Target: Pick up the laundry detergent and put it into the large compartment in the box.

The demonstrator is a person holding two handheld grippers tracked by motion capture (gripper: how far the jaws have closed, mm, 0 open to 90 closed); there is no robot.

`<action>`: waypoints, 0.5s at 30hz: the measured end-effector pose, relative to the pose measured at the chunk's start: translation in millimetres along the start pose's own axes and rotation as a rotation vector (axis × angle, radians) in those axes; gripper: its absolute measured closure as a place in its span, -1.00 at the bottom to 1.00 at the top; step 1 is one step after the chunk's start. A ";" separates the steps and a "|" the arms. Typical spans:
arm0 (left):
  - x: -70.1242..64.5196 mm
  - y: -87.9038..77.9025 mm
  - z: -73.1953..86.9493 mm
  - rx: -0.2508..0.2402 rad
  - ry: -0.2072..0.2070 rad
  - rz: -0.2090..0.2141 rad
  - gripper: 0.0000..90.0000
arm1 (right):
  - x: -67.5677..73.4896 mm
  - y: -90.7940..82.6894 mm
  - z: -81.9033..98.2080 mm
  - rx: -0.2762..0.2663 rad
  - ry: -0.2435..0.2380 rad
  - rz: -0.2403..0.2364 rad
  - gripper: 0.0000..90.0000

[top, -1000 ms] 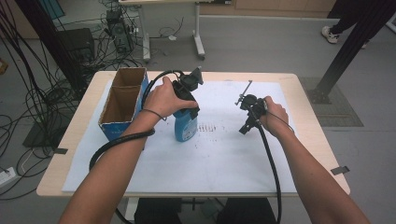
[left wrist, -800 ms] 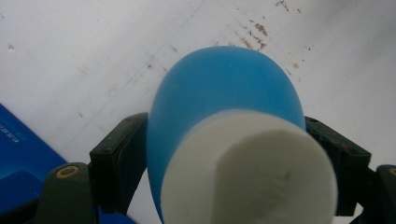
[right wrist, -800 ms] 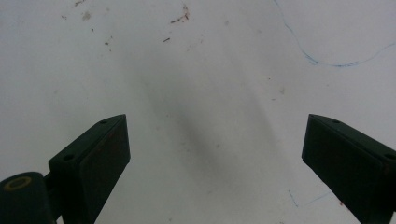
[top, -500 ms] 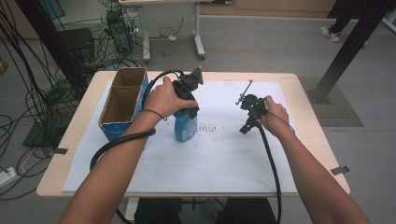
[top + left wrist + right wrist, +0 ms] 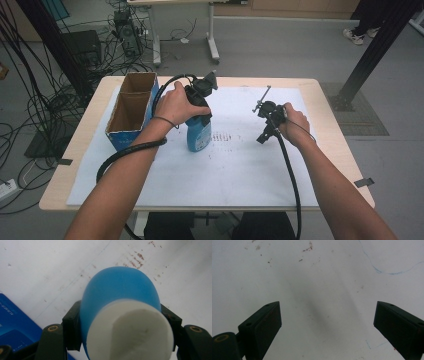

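A blue bottle [image 5: 197, 136] with a white cap stands upright on the white paper sheet [image 5: 225, 170], left of the table's middle. My left gripper [image 5: 199, 116] comes down on it from above. In the left gripper view both pads press on the sides of the blue bottle [image 5: 120, 287] just under its white cap [image 5: 130, 332]. The left gripper [image 5: 120, 322] has just been closing with the bottle between its jaws. My right gripper [image 5: 264, 134] hangs over the paper to the right, apart from the bottle. This right gripper [image 5: 327, 322] is open, with bare paper between its jaws.
An open cardboard box [image 5: 125, 142] with blue outer walls stands at the table's left, close beside the bottle; its blue side [image 5: 15, 325] is in the left gripper view. Faint ink marks [image 5: 222, 137] dot the paper. Cables and a stand crowd the floor beyond.
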State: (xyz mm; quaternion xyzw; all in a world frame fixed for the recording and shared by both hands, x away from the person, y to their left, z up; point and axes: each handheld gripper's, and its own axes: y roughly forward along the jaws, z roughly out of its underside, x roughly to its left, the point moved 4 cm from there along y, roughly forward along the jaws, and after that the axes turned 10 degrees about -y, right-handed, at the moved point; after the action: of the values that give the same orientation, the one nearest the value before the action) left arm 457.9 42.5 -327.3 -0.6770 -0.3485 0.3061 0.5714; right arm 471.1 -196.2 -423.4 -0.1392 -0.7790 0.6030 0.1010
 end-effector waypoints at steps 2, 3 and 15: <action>-0.1 -0.1 0.0 0.001 0.001 -0.001 -0.17 | 0.0 -0.1 -0.1 0.001 -0.001 0.001 -0.84; -0.2 -0.1 0.0 0.001 0.001 -0.002 -0.17 | -0.1 0.0 -0.2 0.001 -0.002 0.001 -0.84; -1.1 0.0 0.0 0.001 -0.001 -0.012 -0.17 | -0.9 -0.4 0.7 0.000 -0.003 0.003 -0.84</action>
State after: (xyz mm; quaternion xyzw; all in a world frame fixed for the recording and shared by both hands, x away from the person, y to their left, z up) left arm 457.3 41.6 -327.3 -0.6746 -0.3526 0.3032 0.5733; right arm 471.8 -197.2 -423.2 -0.1393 -0.7789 0.6033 0.0990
